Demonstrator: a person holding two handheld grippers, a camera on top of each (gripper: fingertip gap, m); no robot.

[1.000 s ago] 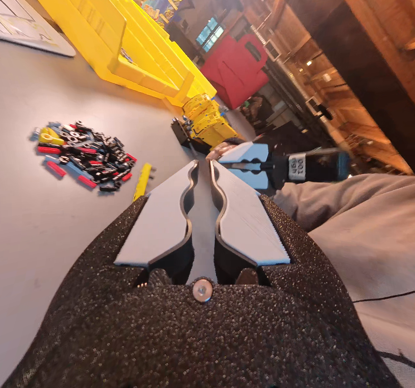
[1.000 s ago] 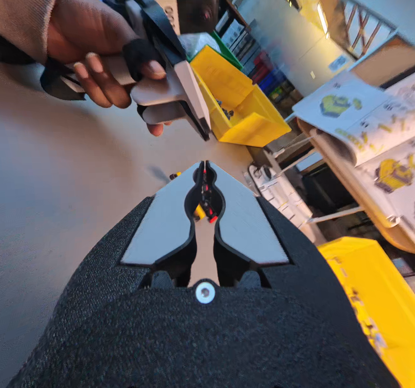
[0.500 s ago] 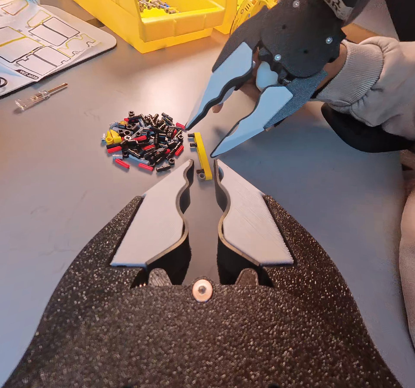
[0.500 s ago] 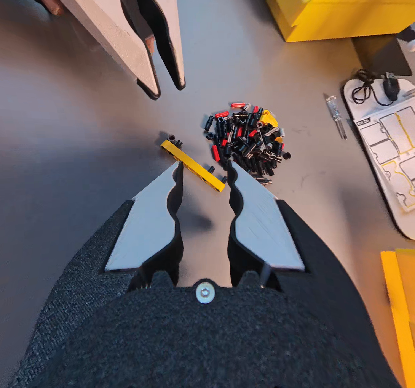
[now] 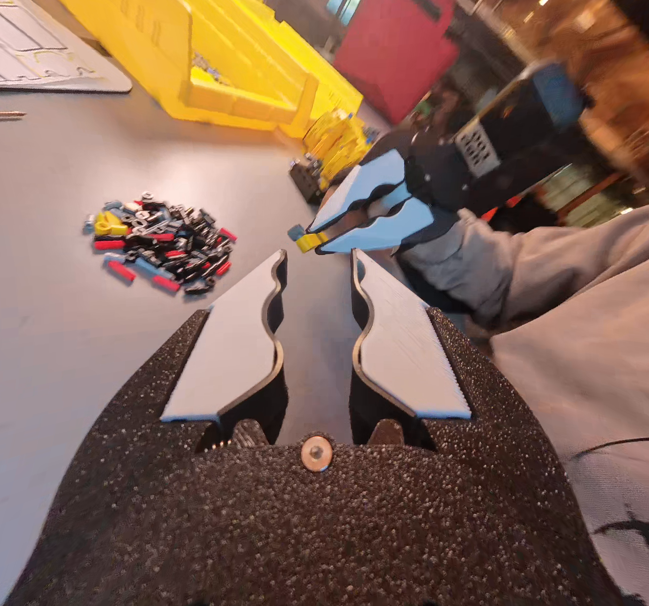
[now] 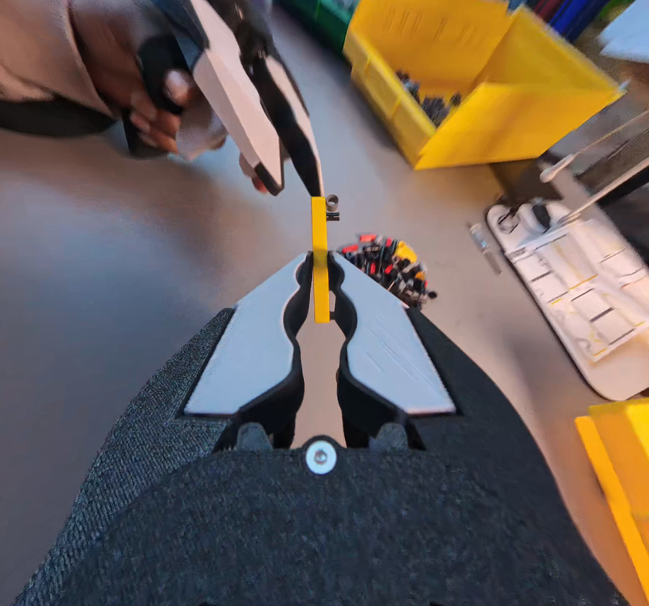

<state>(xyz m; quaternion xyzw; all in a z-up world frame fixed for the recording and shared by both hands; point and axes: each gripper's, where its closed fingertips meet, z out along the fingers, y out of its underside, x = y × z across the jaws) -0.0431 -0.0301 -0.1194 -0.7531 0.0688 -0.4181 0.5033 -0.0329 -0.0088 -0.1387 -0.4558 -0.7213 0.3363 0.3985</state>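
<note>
My right gripper [image 6: 320,255] is shut on a yellow beam [image 6: 319,224], which it holds edge-on above the grey table [image 6: 105,255]. A small grey bush and a black pin [image 6: 332,207] stick out of the beam's far end. My left gripper [image 5: 318,252] is open and empty, its tips just short of the beam [image 5: 305,241]. The right gripper [image 5: 313,241] shows there from the right, holding the beam. In the right wrist view the left gripper [image 6: 298,187] points down at the beam's far end. A pile of small black, red and yellow parts [image 5: 158,241] lies on the table; it also shows in the right wrist view [image 6: 386,266].
Yellow bins [image 5: 210,45] stand at the back, one holding dark parts [image 6: 456,80]. A yellow model [image 5: 333,147] sits beside them. A white diagram mat [image 6: 579,291] and a clear tool [image 6: 484,248] lie to the right. Another yellow bin [image 6: 625,466] is at the near right. My two grippers' fingertips are within a few centimetres of each other.
The beam lay on the table between my open right fingers; now the right gripper has shut on it and lifted it. The left gripper has opened wider and tilted up.
</note>
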